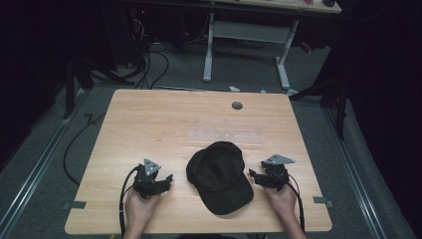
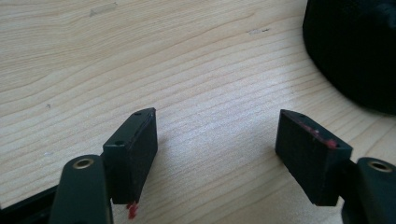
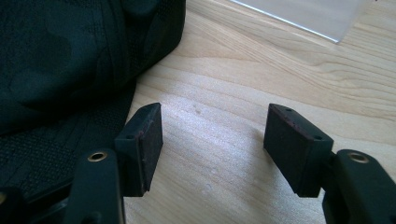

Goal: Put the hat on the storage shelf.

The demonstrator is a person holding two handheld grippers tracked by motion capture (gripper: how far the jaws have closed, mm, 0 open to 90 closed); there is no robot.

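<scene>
A black baseball cap lies on the wooden table, crown away from the person, brim toward the front edge. My left gripper rests on the table to the cap's left, open, nothing between its jaws. In the left gripper view the cap fills the upper right corner, beyond the open left gripper. My right gripper sits at the cap's right side, open and empty. In the right gripper view the cap lies at the left, its edge beside the left fingertip of the right gripper.
A clear plastic strip lies flat on the table behind the cap, seen also as a clear sheet. A grey round grommet sits near the table's far edge. Cables and another desk's legs stand on the floor beyond.
</scene>
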